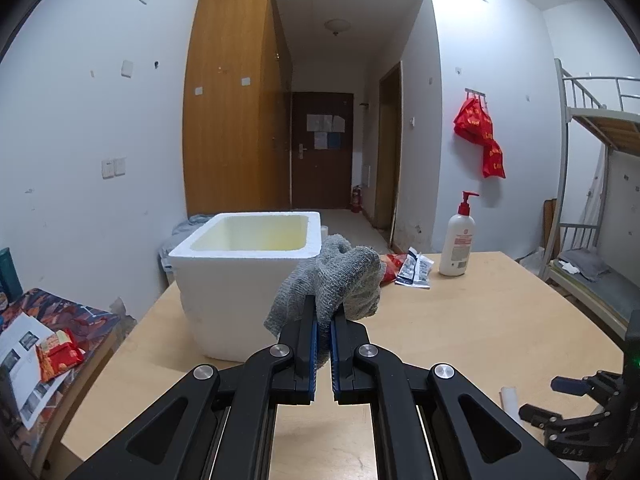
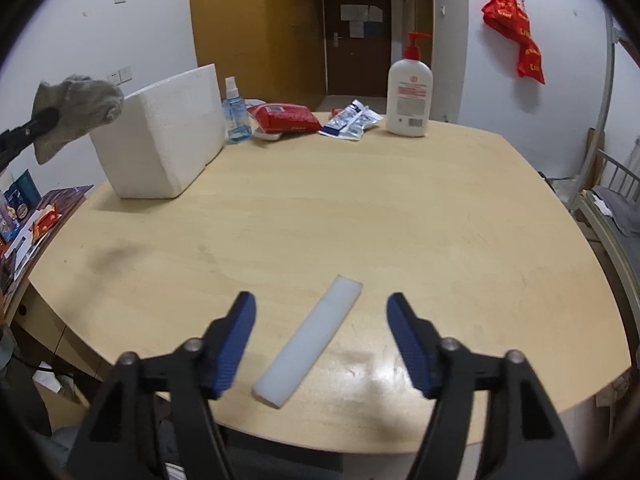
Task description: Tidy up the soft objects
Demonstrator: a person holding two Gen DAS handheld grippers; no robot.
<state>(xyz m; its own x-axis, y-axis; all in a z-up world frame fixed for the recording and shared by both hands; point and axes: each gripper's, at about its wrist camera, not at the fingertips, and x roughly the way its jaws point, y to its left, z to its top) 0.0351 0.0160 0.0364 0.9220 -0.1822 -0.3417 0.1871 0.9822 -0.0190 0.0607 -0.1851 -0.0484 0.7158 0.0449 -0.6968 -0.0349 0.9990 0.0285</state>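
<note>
Two grippers, split duties: left gripper [image 1: 324, 316] clamped tight on grey knitted cloth [image 1: 336, 276], raised beside foam box [image 1: 248, 248], probably for dropping inside; right gripper [image 2: 320, 312] spread wide, empty, over white foam strip [image 2: 310, 338] on table [image 2: 400, 208].

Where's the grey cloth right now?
The grey cloth is clamped in the left gripper, held in the air just right of the white foam box.

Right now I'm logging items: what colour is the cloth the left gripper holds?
Grey, a mottled knit cloth; the left wrist view shows it best.
</note>
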